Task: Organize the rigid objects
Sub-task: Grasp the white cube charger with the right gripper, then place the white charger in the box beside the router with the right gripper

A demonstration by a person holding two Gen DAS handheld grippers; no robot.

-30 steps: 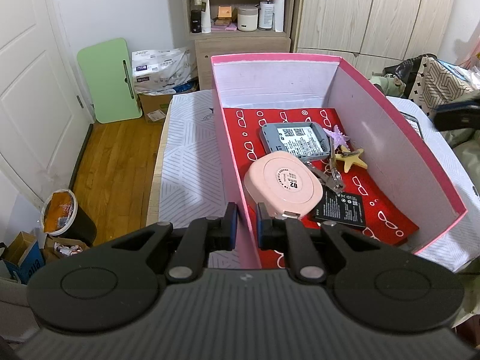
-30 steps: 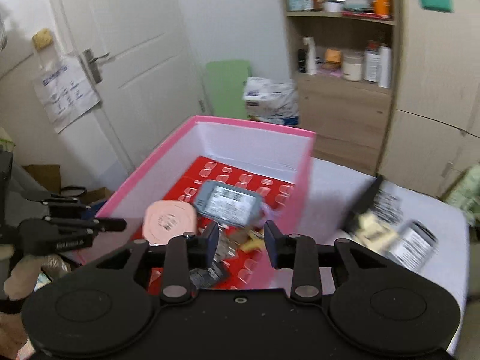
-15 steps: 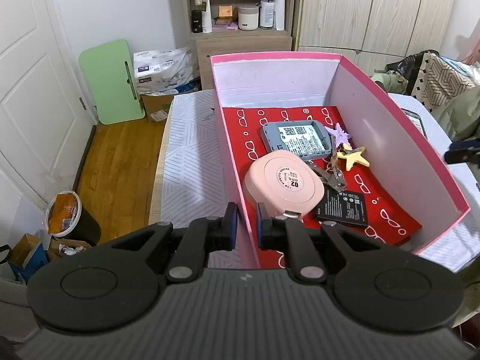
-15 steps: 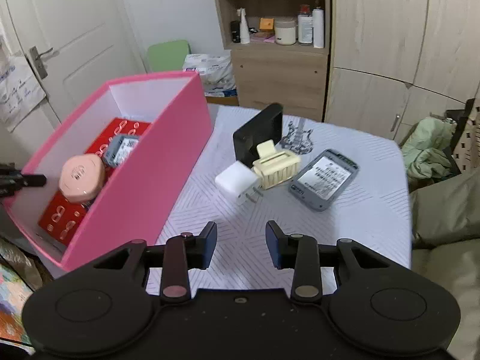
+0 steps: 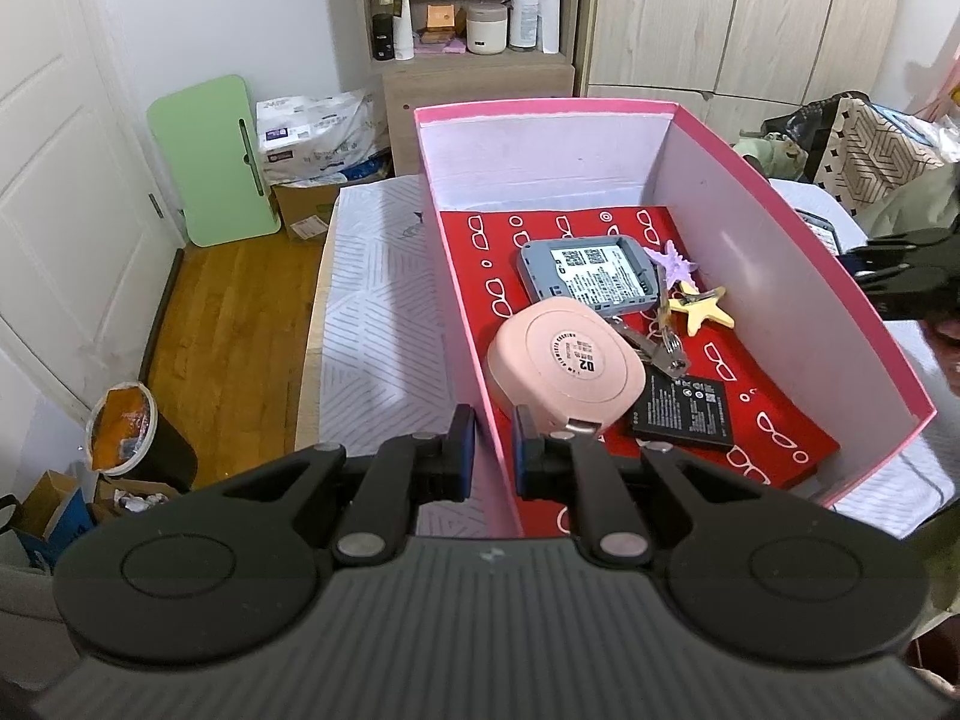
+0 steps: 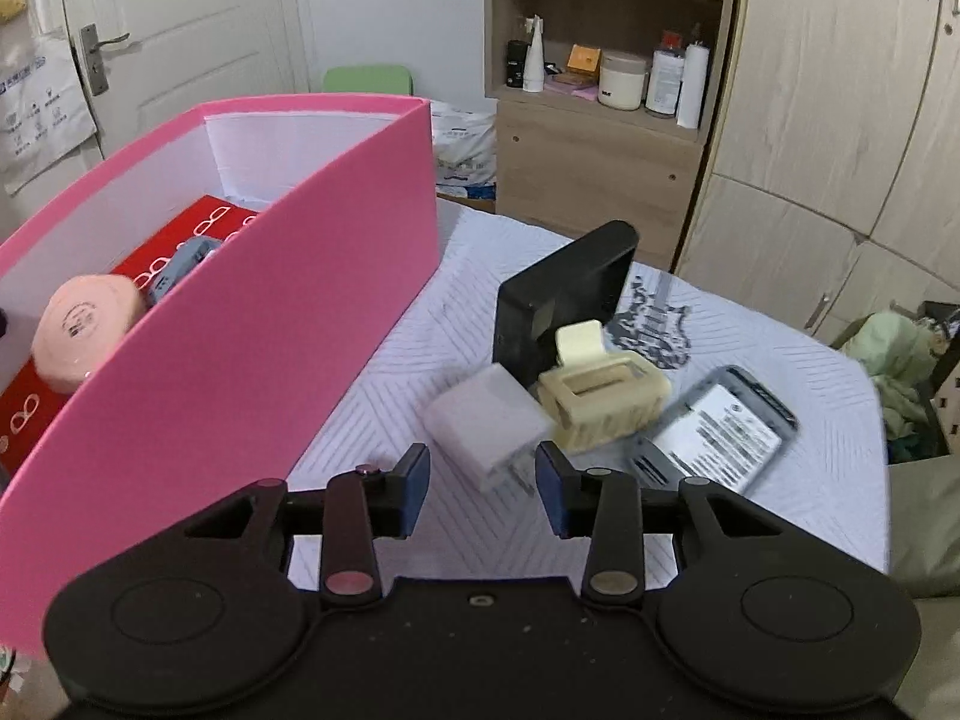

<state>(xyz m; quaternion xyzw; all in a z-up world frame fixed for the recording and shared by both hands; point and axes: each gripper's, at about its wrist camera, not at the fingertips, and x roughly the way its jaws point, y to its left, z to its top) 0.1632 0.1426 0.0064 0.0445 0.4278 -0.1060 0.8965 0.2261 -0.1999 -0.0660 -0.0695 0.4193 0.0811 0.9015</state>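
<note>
While pinching the pink box's near wall with left gripper, closing in on white charger block on the bench with right gripper, jaws just widened, empty. Next, probably: straddling the block, squeezing, lifting into box.

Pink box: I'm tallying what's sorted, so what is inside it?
Inside the pink box: pink round case, grey device, black battery, keys, two starfish charms. Anything beneath the case stays hidden.

my left gripper clamped on box wall | inside: pink case, grey device, battery, keys, starfish
</note>
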